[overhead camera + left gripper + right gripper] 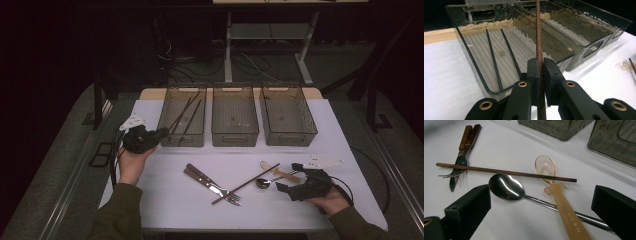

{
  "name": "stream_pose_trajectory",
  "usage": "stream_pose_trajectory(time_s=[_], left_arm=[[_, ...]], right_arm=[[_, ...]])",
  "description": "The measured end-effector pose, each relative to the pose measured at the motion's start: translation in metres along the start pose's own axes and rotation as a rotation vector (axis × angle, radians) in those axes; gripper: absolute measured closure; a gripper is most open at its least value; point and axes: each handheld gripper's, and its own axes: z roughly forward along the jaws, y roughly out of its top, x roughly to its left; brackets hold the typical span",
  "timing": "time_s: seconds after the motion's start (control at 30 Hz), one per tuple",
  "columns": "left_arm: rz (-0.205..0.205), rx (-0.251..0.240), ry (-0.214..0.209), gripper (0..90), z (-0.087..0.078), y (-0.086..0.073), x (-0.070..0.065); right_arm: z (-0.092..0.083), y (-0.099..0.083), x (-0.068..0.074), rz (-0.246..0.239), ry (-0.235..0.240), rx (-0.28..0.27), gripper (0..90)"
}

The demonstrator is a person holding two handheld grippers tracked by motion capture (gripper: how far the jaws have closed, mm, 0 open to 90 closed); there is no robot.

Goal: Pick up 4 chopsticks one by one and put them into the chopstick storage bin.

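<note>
- While the left gripper (540,75) clamps a thin brown wooden chopstick (539,37), the stick's long axis runs away over the far-left smoky clear plastic bin (170,131), where two dark chopsticks (499,55) already lie lengthwise.
- The right gripper (541,210) gapes, holding nothing, above the steel spoon (506,186), near right.

open tongs (541,213) frame a metal spoon (507,187) under a chopstick (506,172).
</note>
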Motion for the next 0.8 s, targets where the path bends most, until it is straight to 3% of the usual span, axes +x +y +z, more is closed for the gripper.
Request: stream_pose_trajectory(time_s=[0.53,0.8], left_arm=[[-0.016,0.003,0.02,83.4,0.029,0.015,0.015],[-0.005,0.019,0.033,83.4,0.047,0.027,0.015]], right_arm=[[0.0,0.0,-0.002,0.014,-0.011,0.003,2.4],[0.0,-0.001,-0.002,0.017,-0.009,0.0,2.4]])
